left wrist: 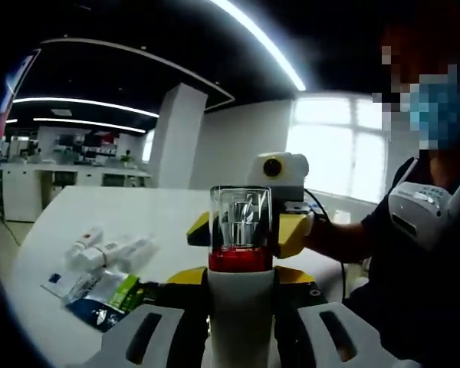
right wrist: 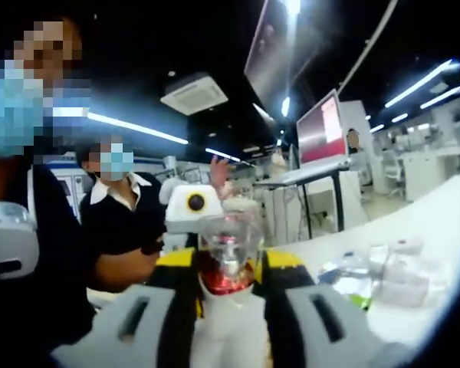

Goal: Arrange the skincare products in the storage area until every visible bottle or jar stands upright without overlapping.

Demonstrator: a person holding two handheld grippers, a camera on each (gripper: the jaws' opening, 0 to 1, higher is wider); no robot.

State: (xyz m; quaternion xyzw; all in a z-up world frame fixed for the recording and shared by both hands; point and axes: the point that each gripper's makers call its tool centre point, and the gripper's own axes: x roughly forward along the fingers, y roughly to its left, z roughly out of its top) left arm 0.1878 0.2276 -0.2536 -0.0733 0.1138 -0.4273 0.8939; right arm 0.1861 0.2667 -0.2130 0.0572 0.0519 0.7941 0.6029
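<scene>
bottle: one white bottle (left wrist: 241,307) with a red band and a clear faceted cap (left wrist: 241,218), standing up right between the jaws in both views

left gripper (left wrist: 241,326): jaws pressed in on the white body, low down, so it's pinching the bottle

right gripper (right wrist: 228,307): also closed on the same bottle (right wrist: 227,322), yellow-tipped jaws snug against it just under the cap (right wrist: 228,241)

handling guess: looks like hard plastic or glass, smooth and probably slick; the cap seems like the fragile bit, so I'd grab the wide white body, not the top

weight: probably light-ish, can't really tell how full it is

small tubes (left wrist: 107,249): looks like three, lying flat on the white table (left wrist: 176,211), off to the left of the left jaws and beyond them

packets (left wrist: 107,295): a couple of flat blue/green sachets next to the tubes, exact count hard to say

clear items (right wrist: 391,272): blurry pile right of the right jaws, can't count
</scene>
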